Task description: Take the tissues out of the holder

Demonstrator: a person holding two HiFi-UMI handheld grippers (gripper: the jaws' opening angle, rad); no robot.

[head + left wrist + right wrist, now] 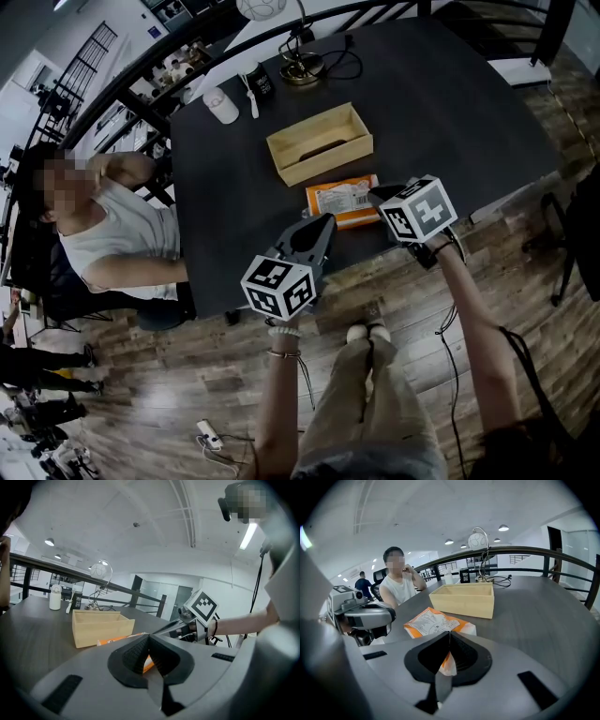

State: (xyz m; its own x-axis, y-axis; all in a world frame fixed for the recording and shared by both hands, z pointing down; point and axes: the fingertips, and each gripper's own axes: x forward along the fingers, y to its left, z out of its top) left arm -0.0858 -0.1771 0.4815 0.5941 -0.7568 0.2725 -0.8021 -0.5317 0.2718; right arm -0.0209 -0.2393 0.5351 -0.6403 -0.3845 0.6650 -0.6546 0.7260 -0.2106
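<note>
An orange and white tissue pack [342,200] lies flat on the dark table [450,112], just in front of the open wooden holder [281,155], whose inside looks bare. My right gripper [375,195] is shut on the pack's right end. In the right gripper view the pack's [433,622] white end film runs in between the closed jaws [449,633]. My left gripper [328,221] is shut, its tip over the pack's near left corner. Orange shows behind its closed jaws [149,637]; I cannot tell if they pinch it.
A desk lamp [302,66], a white bottle [221,105] and a small black item [261,84] stand at the table's far side. A person in a white top [122,234] sits at the left edge. The table's front edge runs just below both grippers.
</note>
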